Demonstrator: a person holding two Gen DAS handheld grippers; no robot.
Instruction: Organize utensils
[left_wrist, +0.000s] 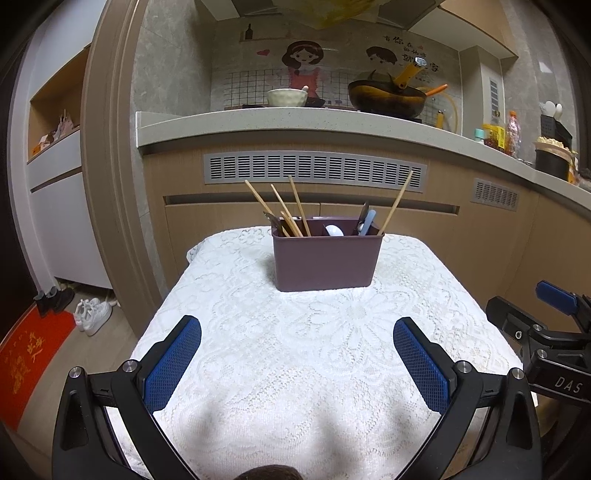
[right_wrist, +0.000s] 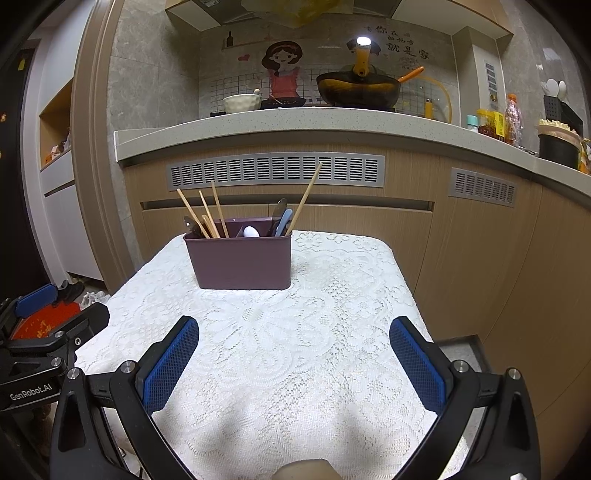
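Note:
A purple utensil holder (left_wrist: 325, 259) (right_wrist: 242, 260) stands on the far half of a small table with a white lace cloth (left_wrist: 295, 350) (right_wrist: 288, 350). Wooden chopsticks (left_wrist: 295, 206) (right_wrist: 207, 214) lean in its left compartment, a white spoon (left_wrist: 334, 230) (right_wrist: 251, 232) lies in the middle one, and a blue-handled utensil (left_wrist: 367, 221) (right_wrist: 283, 221) with one chopstick stands at the right. My left gripper (left_wrist: 297, 363) hovers open over the near cloth, empty. My right gripper (right_wrist: 293, 363) is open and empty too, beside it.
A kitchen counter (left_wrist: 295, 123) runs behind the table with a bowl (left_wrist: 287, 97), a wok (left_wrist: 386, 98) and bottles (left_wrist: 506, 134) on it. Cabinet fronts close in behind and to the right. Shoes (left_wrist: 92, 315) and a red mat (left_wrist: 29, 362) lie on the floor at left.

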